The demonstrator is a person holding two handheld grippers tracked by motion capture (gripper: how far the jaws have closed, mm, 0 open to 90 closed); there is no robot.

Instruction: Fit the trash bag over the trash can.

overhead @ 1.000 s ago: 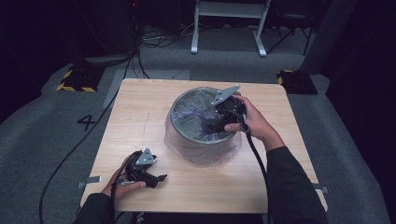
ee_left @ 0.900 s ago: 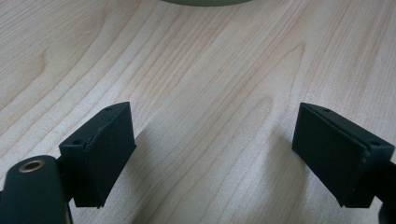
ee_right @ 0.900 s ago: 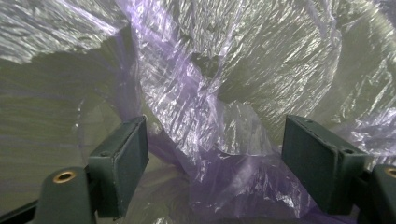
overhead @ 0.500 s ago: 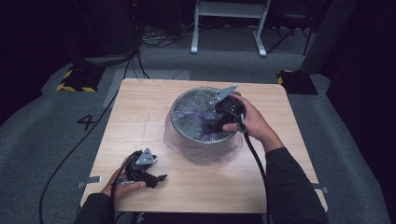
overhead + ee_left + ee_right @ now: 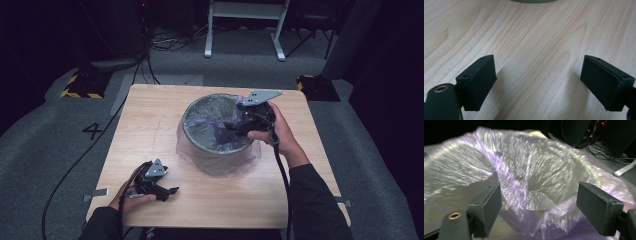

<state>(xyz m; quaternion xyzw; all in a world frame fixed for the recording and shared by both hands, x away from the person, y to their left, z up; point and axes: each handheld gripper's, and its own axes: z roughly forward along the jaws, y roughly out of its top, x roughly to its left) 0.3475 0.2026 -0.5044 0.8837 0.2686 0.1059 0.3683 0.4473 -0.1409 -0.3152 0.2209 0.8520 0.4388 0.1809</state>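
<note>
Right gripper (image 5: 231, 125) jaws apart, nothing clamped, poised over the mouth of the round grey bin (image 5: 216, 131), crinkled clear purple-tinted plastic liner (image 5: 529, 177) between and beyond its pads; liner drapes over the bin rim. Left gripper (image 5: 167, 191) jaws wide apart, empty, lying on the light wooden table (image 5: 150, 125) well short of the bin, toward the person

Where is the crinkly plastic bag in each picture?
High view: the plastic bag sits right of the table's middle, lining the round bin and draped down its outside.
Left gripper view: I cannot make out the bag; just the bin's greenish edge at the top.
Right gripper view: the bag spreads across the picture behind the open jaws.
Shared landmark: the wooden table, also under the left gripper.
</note>
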